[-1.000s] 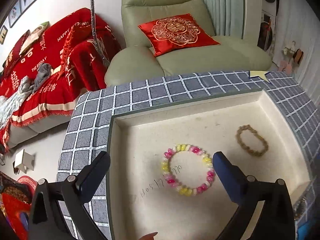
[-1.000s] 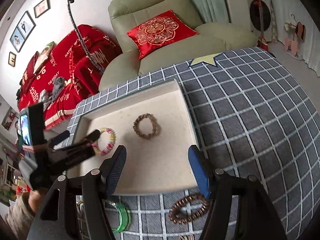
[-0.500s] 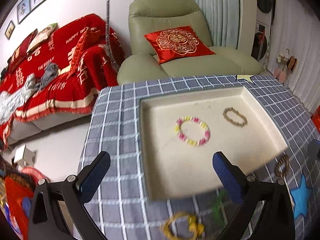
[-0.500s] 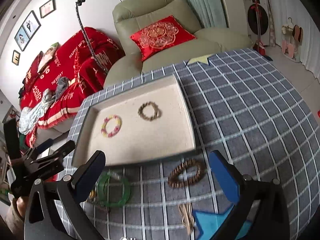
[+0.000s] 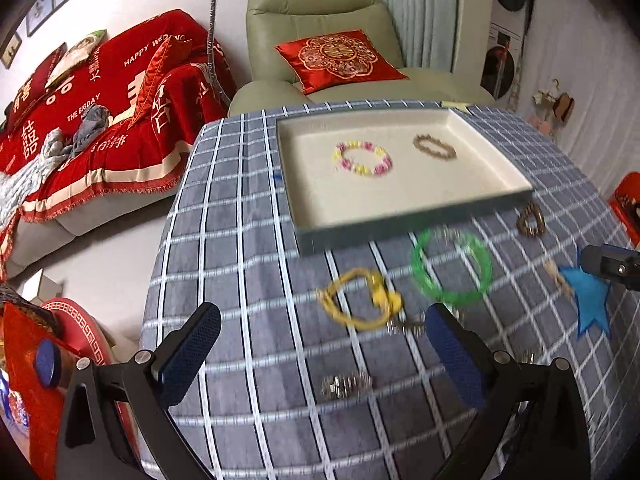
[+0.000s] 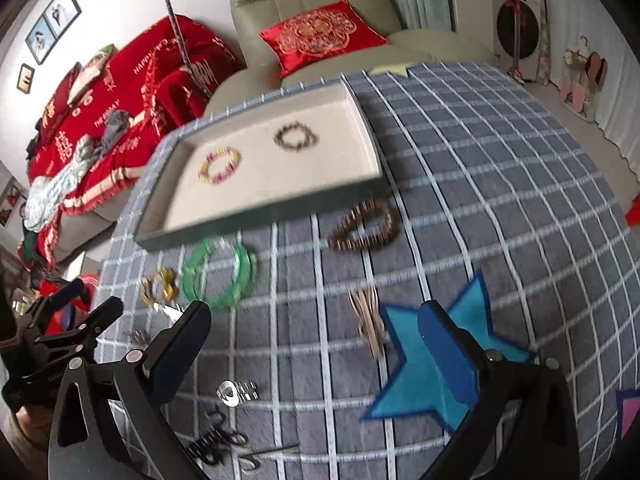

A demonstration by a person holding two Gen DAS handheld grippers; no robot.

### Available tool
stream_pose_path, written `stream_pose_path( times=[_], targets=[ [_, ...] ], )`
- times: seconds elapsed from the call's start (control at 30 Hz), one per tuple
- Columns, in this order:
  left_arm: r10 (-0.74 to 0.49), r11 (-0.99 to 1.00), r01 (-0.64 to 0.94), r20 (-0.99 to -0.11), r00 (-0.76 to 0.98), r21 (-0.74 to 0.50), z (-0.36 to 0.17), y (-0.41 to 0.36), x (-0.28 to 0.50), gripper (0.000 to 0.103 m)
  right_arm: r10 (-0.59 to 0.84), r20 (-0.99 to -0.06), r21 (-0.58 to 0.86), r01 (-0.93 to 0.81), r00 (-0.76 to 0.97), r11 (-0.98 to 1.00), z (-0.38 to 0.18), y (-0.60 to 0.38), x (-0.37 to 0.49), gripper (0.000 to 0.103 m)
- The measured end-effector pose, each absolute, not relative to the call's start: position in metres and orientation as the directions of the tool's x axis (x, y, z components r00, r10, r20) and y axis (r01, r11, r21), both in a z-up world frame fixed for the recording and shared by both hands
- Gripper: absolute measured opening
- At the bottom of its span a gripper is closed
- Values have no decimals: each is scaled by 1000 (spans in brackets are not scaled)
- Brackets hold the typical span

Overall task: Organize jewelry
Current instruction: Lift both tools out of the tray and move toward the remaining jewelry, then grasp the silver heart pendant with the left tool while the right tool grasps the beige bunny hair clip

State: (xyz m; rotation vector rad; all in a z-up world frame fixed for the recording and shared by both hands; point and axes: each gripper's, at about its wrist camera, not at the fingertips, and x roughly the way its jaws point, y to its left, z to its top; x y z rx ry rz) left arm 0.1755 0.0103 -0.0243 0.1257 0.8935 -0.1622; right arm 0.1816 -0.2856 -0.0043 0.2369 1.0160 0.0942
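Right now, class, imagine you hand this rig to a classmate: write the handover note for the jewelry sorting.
Left hand-held gripper: open, empty, above the cloth near the yellow bracelet.
Right hand-held gripper: jaws have just been opening, now wide, nothing between them.
Done: pink-and-yellow bead bracelet and dark bead bracelet lie in the tray.
Left, outside on the checked cloth: green bangle, brown bead bracelet, yellow bracelet, silver piece, tan piece by the blue star, and dark pieces at the near edge.
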Motion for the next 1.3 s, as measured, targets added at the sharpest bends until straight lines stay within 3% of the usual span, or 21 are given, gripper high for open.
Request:
stream_pose_path(
  times=[0.57,0.83,0.93,1.1,1.23,1.3],
  targets=[
    [-129,983,181,-832,539,-34,-61,26,161,103,65,-876,137,118,477,984,-39,-294,160,103],
    [-149,979,199,-849,508,-53,-70,20,164,92,15,-878,78,111,479,991,-47,-292,168,95],
    [-144,978,204,-848,511,-44,-70,17,163,92,-7,-877,44,95,481,995,-47,-289,173,89],
    [-149,976,216,-847,511,-41,-69,13,161,88,-42,-877,-17,55,478,998,-46,-281,176,70],
    [-158,972,230,-843,514,-42,-67,10,158,72,-37,-880,-18,43,474,999,-44,-278,177,52],
    [-162,970,239,-840,519,-39,-65,8,157,60,-35,-881,-15,44,471,999,-43,-278,176,38]
  ],
)
